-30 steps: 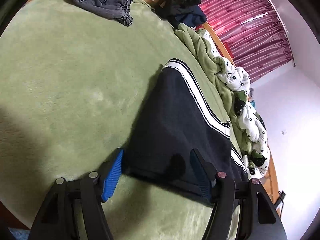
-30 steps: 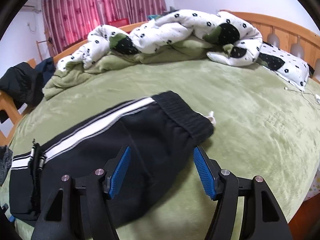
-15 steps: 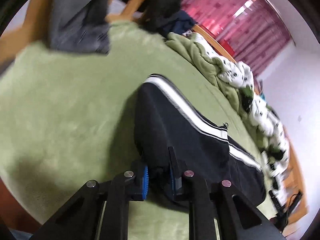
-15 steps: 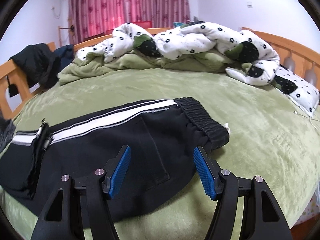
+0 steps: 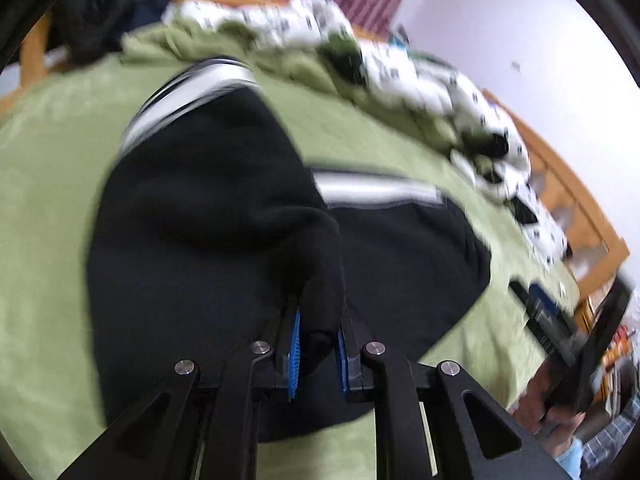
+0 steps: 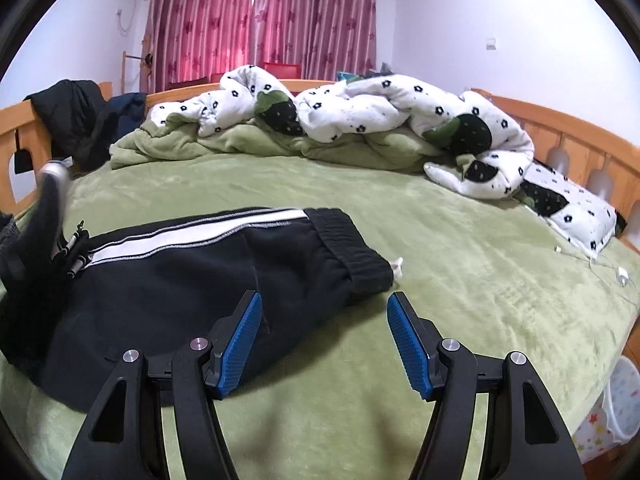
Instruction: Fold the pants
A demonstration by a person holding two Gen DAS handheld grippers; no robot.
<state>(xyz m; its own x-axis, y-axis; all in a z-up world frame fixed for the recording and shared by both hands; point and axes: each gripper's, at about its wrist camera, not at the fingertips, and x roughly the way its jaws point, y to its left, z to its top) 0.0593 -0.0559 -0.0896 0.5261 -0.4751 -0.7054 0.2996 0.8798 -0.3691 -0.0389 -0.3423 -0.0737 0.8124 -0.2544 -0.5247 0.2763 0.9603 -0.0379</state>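
Note:
Black pants (image 6: 168, 276) with a white side stripe lie on the green bed cover, waistband (image 6: 348, 248) toward the right. My left gripper (image 5: 318, 344) is shut on the leg end of the pants (image 5: 208, 216) and holds it lifted and folded over the rest; this view is blurred. The lifted end shows at the left edge of the right wrist view (image 6: 48, 208). My right gripper (image 6: 325, 340) is open and empty, low over the cover just in front of the waistband, its left pad over the cloth's edge.
A rumpled white flowered quilt (image 6: 360, 116) and green blanket (image 6: 240, 144) lie along the far side. The wooden bed frame (image 6: 580, 136) rings the bed, with dark clothes (image 6: 80, 116) draped at left. A white cable (image 6: 600, 264) lies at right.
My left gripper closed on the pants' leg end, lifted it and swung it over toward the waistband. My right gripper stayed open and drew back slightly from the waistband.

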